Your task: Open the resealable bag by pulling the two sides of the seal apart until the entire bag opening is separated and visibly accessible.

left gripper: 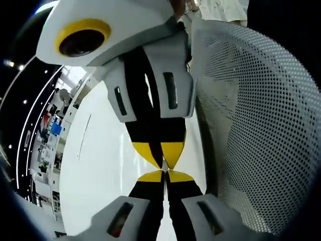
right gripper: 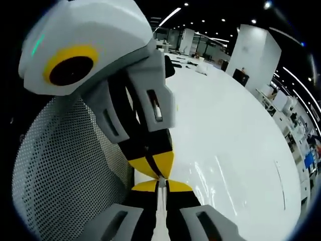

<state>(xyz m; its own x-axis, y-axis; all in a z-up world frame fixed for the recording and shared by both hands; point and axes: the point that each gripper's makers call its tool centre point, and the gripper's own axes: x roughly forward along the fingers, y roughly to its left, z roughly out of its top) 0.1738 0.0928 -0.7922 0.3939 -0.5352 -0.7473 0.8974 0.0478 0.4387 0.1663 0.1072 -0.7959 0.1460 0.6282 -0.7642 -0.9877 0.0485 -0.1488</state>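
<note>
Where left hand-held gripper (left gripper: pixel 164 174) meets right hand-held gripper (left gripper: pixel 164 164), bag edge (right gripper: pixel 161 201) between.

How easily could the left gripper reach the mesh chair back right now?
Probably yes: the mesh chair back lies close beside the left gripper, nothing between them. The right gripper only meets it tip to tip.

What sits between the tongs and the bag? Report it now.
Nothing visible does. The left tongs and right tongs meet tip to tip, both shut, over the white table. The bag itself cannot be made out; a thin pale edge between the right tongs' jaws may be it.
</note>
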